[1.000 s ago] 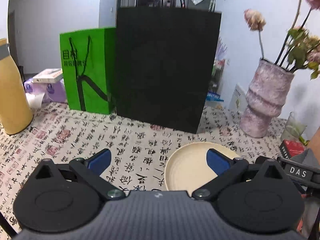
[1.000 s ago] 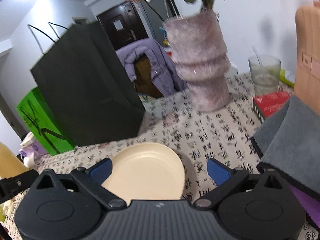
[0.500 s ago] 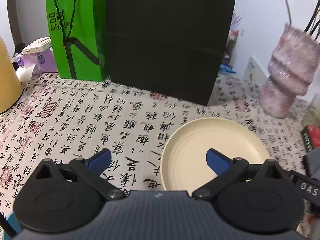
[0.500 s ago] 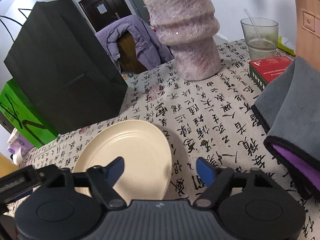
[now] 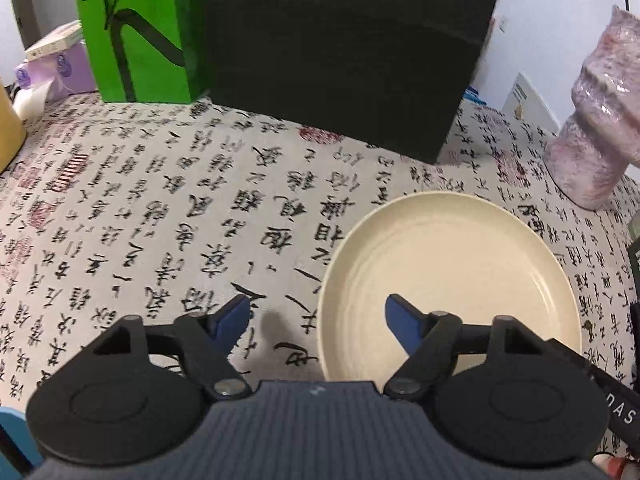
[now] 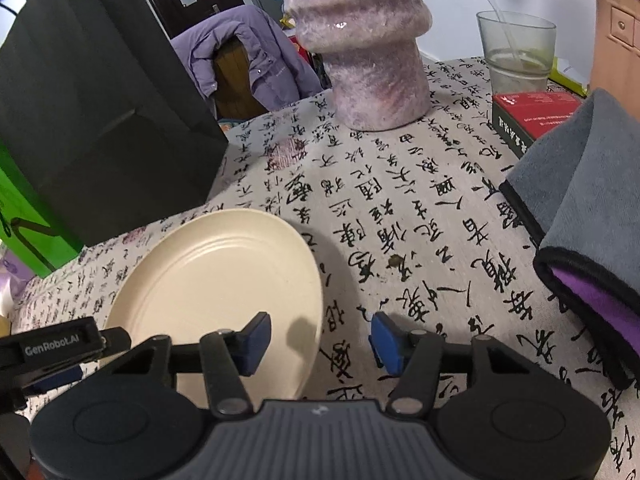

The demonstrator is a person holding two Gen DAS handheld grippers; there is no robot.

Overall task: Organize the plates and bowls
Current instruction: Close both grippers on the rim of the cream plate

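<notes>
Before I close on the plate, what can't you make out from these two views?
- Plate: near rim hidden under the left gripper body in the left view, under the right gripper in the right view.
- Bowls: none in either view.
- Contact: jaws have been closing, each pair straddling a rim; no pads visibly touching.
- Vase: top cut off by the frame edge.
</notes>
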